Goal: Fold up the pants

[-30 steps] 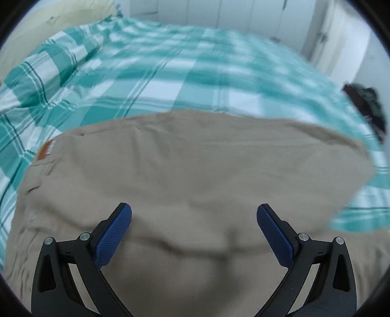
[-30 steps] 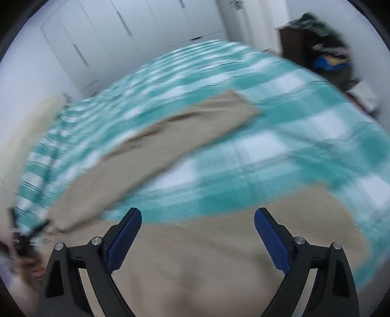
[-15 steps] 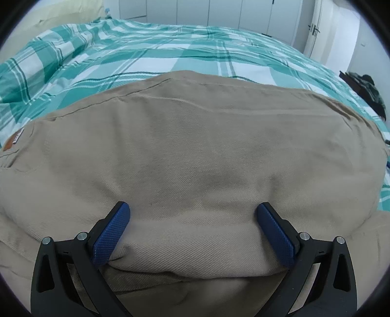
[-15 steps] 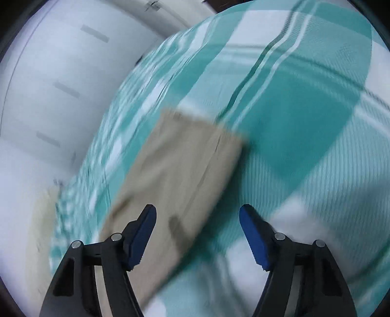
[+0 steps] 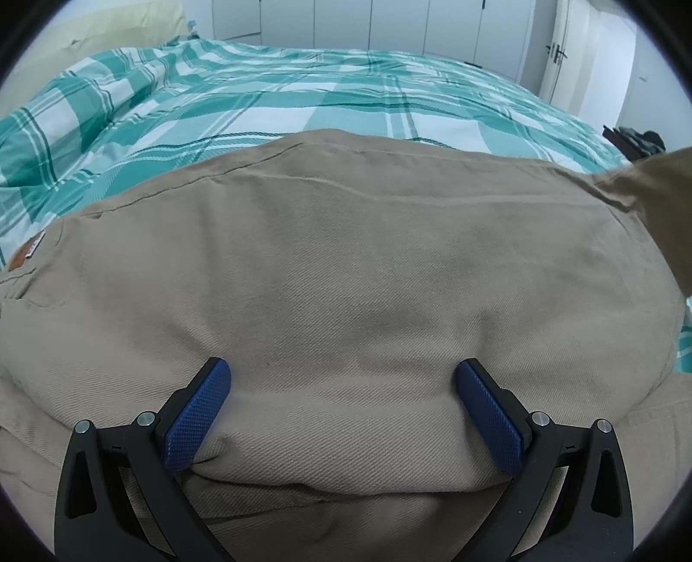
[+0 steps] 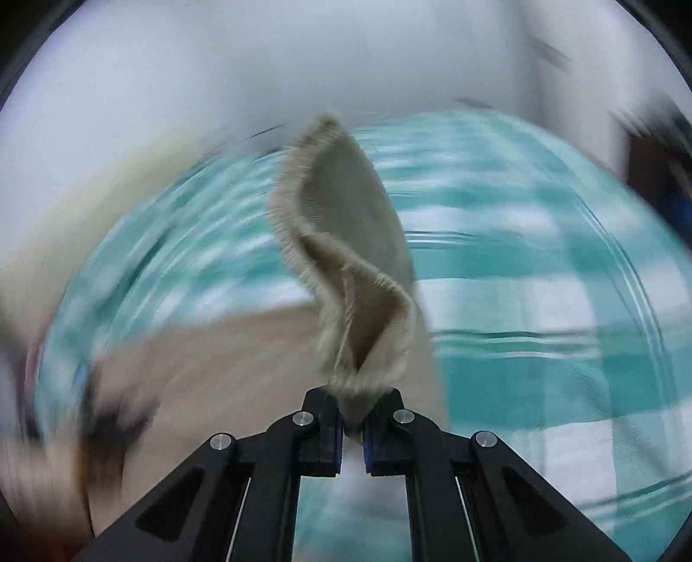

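The khaki pants [image 5: 337, 268] lie spread on the bed and fill most of the left wrist view, with a brown label [image 5: 27, 253] at the left edge. My left gripper [image 5: 344, 415] is open, its blue pads [image 5: 194, 415] on either side of a raised fold of the fabric. My right gripper [image 6: 352, 428] is shut on the frayed hem of a pant leg [image 6: 346, 268] and holds it up above the bed. That lifted leg shows at the right edge of the left wrist view [image 5: 657, 190].
The bed has a teal and white plaid cover [image 5: 268, 99]. White wardrobe doors [image 5: 389, 26] stand behind it. A cream pillow [image 5: 99, 21] lies at the back left. Dark clutter [image 5: 635, 138] sits at the far right beside the bed.
My right gripper has shut on the pant leg hem and lifted it, swinging fast. My left gripper has settled lower onto the pants and stays open.
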A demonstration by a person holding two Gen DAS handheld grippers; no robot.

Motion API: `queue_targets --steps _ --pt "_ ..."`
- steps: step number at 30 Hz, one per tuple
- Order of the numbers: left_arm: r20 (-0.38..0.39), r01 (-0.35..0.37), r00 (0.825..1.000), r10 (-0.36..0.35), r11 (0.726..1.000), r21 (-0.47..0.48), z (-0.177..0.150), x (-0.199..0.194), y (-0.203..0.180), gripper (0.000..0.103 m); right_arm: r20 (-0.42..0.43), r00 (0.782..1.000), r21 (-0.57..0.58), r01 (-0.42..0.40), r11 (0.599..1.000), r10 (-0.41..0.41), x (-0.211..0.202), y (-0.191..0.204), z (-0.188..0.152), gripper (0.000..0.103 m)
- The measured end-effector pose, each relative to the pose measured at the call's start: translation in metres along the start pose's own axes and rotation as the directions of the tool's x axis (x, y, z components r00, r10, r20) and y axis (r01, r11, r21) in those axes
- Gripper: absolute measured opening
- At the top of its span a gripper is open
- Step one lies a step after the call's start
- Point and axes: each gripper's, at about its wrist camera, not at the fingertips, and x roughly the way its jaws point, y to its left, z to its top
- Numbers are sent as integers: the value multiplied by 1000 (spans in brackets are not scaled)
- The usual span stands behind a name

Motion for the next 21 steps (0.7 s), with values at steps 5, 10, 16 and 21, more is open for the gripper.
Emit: queue_targets --steps 5,10,16,21 --pt "-22 -12 1000 12 1000 6 4 -2 -2 102 -87 996 -217 -14 976 -5 -87 57 -89 7" --pt "-97 -43 994 45 999 25 10 -16 -5 103 -300 805 -9 535 845 -513 -91 -93 -150 69" --pt "-154 63 987 -53 996 58 -29 -91 -15 102 -239 772 271 636 723 -589 -155 -104 -159 73" --pt "-152 81 987 -58 986 149 -82 -129 -47 102 -138 920 244 391 887 -368 -119 21 -143 78"
